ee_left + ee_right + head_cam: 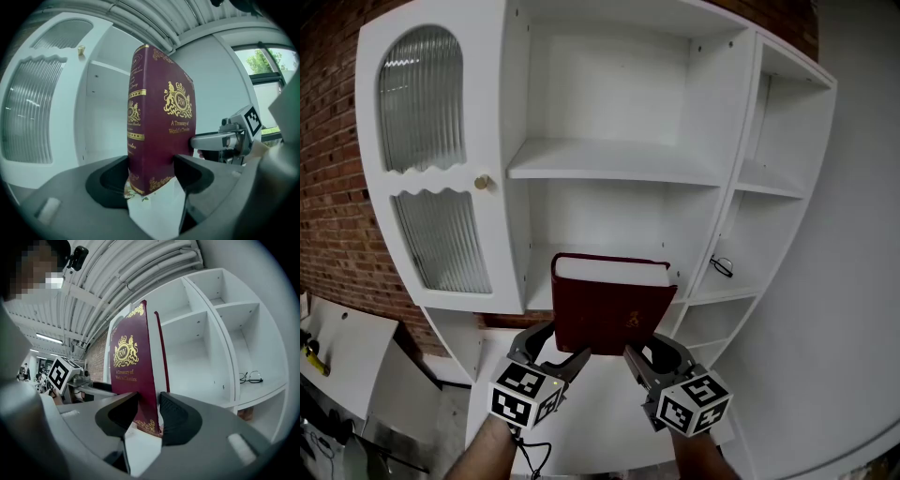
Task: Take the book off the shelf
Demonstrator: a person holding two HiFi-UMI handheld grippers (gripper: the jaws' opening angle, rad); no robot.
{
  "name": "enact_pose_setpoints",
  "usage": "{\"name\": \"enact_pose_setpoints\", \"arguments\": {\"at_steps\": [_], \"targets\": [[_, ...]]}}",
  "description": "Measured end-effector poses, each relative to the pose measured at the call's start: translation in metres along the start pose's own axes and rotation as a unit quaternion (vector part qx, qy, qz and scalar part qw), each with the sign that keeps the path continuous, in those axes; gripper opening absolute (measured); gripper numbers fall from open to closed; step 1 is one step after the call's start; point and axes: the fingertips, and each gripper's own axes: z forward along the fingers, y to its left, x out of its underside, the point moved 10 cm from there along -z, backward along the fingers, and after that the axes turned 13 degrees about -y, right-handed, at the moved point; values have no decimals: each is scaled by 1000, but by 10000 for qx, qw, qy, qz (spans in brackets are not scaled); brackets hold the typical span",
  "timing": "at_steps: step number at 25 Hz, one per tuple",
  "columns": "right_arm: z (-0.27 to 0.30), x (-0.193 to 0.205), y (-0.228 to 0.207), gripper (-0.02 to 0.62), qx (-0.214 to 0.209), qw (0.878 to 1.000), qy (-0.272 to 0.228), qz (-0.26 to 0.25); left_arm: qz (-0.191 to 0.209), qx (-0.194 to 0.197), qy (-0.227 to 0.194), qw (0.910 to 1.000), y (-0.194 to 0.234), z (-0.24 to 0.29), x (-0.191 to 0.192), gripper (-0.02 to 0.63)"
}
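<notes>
Nearest, the left claw [555, 349] and the right claw [654, 354] are seen side by side, each carried in a hand. The dark red book [614, 305] is gripped by both. In the left gripper view, the left claw [152, 176] is closed across the thickness of the book [161, 126] at its lower spine corner. In the right gripper view, the right claw [149, 416] is clamped narrowly on the lower edge of the book [131, 376] beside the gold-crested cover. The book is held upright, page edges upward, in front of the middle compartment of the white shelf unit [609, 159]. Farther left, a ribbed glass door [431, 225] with a knob [481, 182] is shown. Farther right, a pair of glasses [721, 266] is lying on a side shelf. A brick wall [328, 187] is seen behind the unit.
</notes>
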Motion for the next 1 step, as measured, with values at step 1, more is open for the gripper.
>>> {"name": "enact_pose_setpoints", "arguments": {"at_steps": [1], "targets": [[1, 0, -1, 155, 9, 10000, 12, -3, 20, 5, 16, 10000, 1, 2, 0, 299]]}}
